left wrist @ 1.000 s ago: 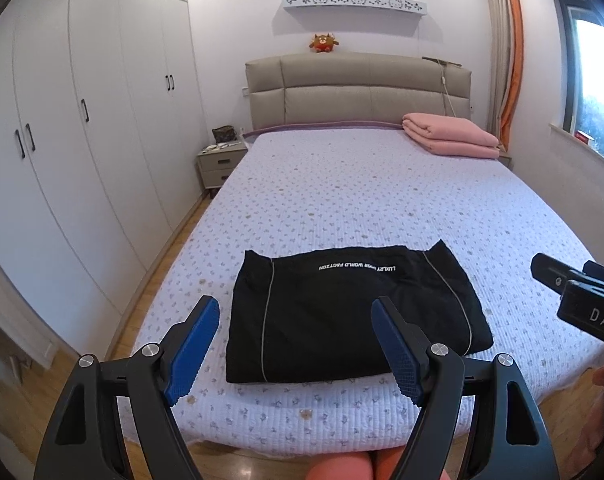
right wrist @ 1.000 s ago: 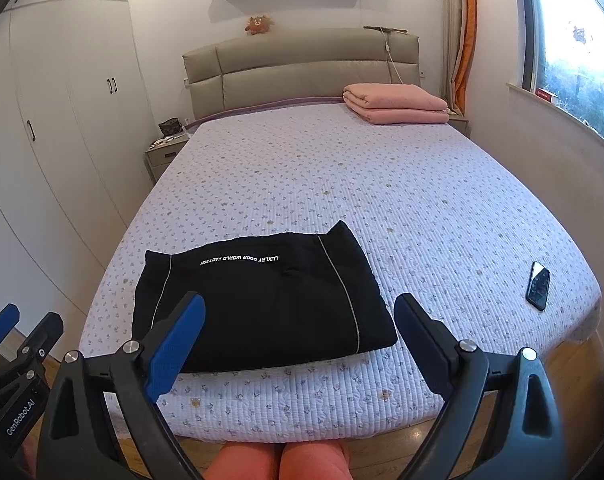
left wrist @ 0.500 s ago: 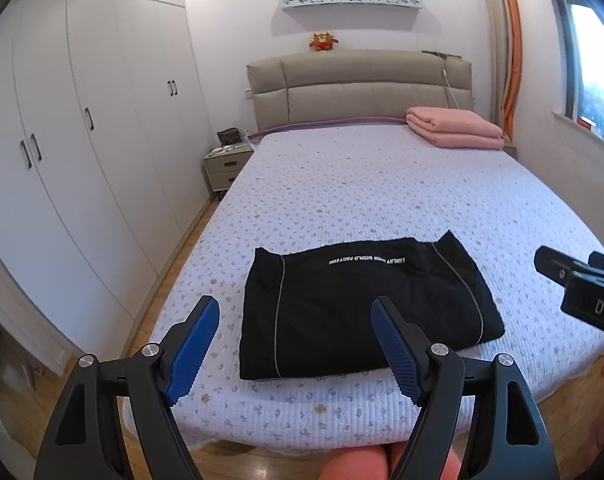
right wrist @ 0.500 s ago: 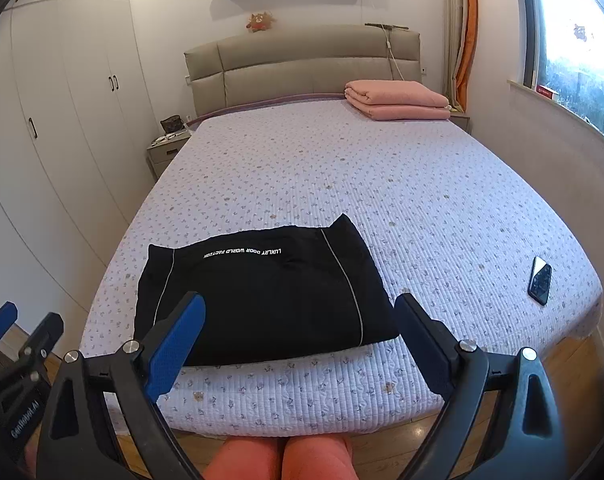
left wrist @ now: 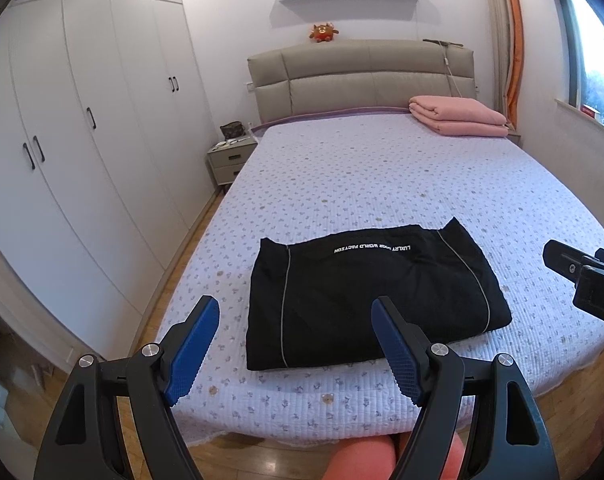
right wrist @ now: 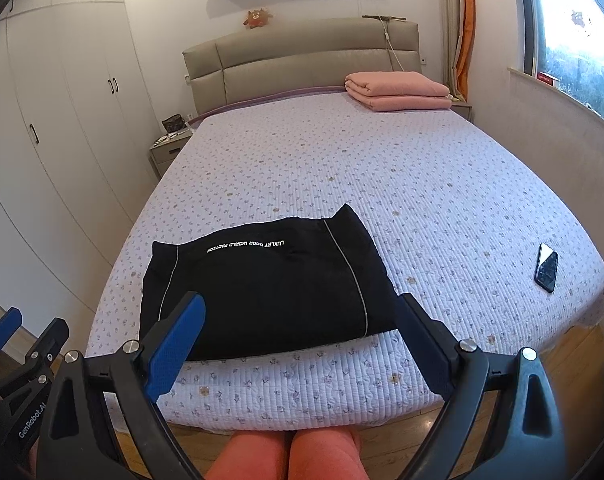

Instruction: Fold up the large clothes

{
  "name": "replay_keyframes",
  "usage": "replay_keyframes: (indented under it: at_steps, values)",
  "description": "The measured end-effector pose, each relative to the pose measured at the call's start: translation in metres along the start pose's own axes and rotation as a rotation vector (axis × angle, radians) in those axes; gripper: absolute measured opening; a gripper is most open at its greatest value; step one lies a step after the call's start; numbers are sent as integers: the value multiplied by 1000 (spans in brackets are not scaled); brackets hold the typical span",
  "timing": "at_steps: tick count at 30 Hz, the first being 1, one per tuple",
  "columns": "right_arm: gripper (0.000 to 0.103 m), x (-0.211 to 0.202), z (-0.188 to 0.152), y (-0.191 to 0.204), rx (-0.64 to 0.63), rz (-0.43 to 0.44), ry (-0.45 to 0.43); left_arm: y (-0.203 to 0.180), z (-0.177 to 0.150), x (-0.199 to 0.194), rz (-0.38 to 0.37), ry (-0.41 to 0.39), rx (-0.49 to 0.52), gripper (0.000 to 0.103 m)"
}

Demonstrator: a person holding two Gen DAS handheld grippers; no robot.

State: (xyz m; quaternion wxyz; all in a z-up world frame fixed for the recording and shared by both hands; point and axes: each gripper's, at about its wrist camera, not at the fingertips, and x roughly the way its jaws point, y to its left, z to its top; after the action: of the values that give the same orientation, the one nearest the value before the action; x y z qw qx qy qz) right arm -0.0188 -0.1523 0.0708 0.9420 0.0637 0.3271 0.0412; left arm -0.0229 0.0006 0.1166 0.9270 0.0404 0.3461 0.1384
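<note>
Both grippers (empty) short of garment [left wrist: 366, 296]

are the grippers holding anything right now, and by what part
Nothing is held. The left gripper and right gripper are both open, short of the folded black garment, which lies untouched on the bed.

The left hand-held gripper [left wrist: 295, 344] covers the black garment's [left wrist: 366, 296] near edge. Items on the nightstand [left wrist: 230, 156] are too small to tell. The window [right wrist: 578, 36] is cut off.
</note>
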Motion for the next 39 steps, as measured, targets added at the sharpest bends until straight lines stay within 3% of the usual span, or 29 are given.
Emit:
replay_keyframes:
  at_steps: [29, 39]
  values:
    - [97, 2, -13, 7, -44, -18, 30, 5, -8, 6, -21, 31, -21, 80]
    - [97, 5, -12, 13, -62, -15, 39, 14, -7, 0, 10, -6, -48, 80]
